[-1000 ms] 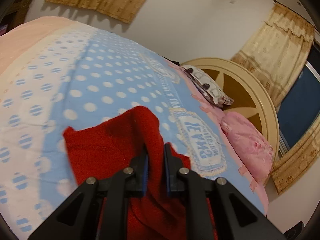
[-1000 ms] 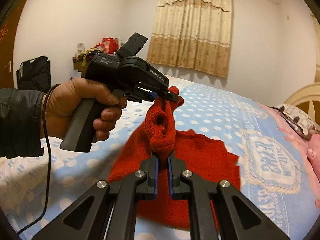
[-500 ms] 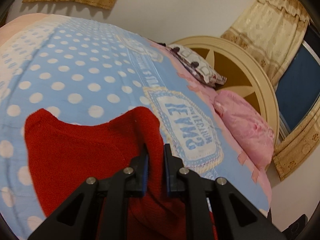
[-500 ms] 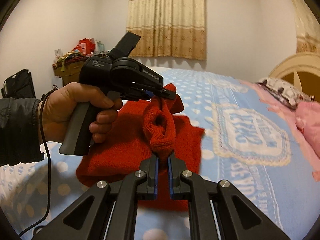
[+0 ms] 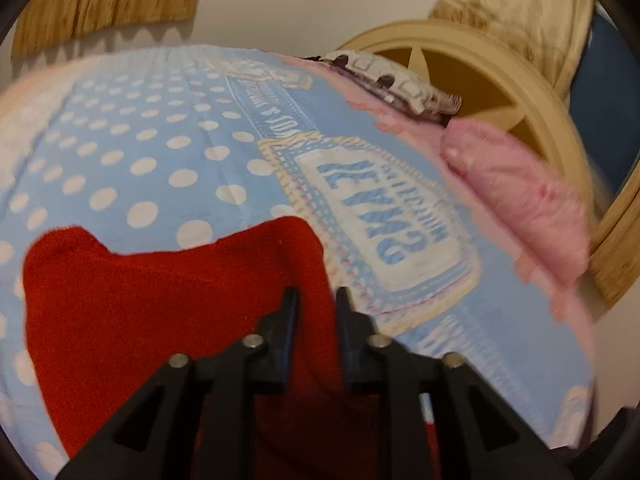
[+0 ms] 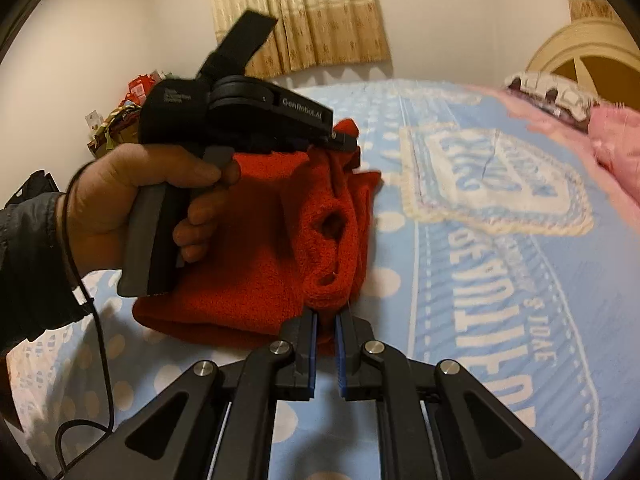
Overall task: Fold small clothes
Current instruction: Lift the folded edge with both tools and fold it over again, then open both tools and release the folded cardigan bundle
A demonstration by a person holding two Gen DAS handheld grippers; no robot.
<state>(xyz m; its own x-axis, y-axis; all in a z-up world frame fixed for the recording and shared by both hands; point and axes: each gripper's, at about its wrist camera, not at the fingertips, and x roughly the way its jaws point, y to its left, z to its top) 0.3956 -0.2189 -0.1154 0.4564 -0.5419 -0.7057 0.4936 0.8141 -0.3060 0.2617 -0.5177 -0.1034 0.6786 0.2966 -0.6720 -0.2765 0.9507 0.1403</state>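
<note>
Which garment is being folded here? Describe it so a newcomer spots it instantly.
Start at the blue polka-dot bedspread. Near its middle lies a red knitted garment, partly folded. It is the only red cloth there; the pink pillow sits apart by the headboard.

Both my wrist feeds are lit warm and yellowish, indoor lamp light, fairly even, nothing blown out. Softest part is the left view: the whole blue dotted bedspread [image 5: 168,148] smears with motion blur, and the pink pillow [image 5: 520,204] right of it is mush. Right view is a bit sharper near the bedspread's middle, but the hand [image 6: 132,208] left of it and the curtain [image 6: 296,16] behind it are smeared too. A scalloped curtain shadow sits on the wall just above the bedspread. Heavy fisheye bulge, black vignette in every corner.
</note>
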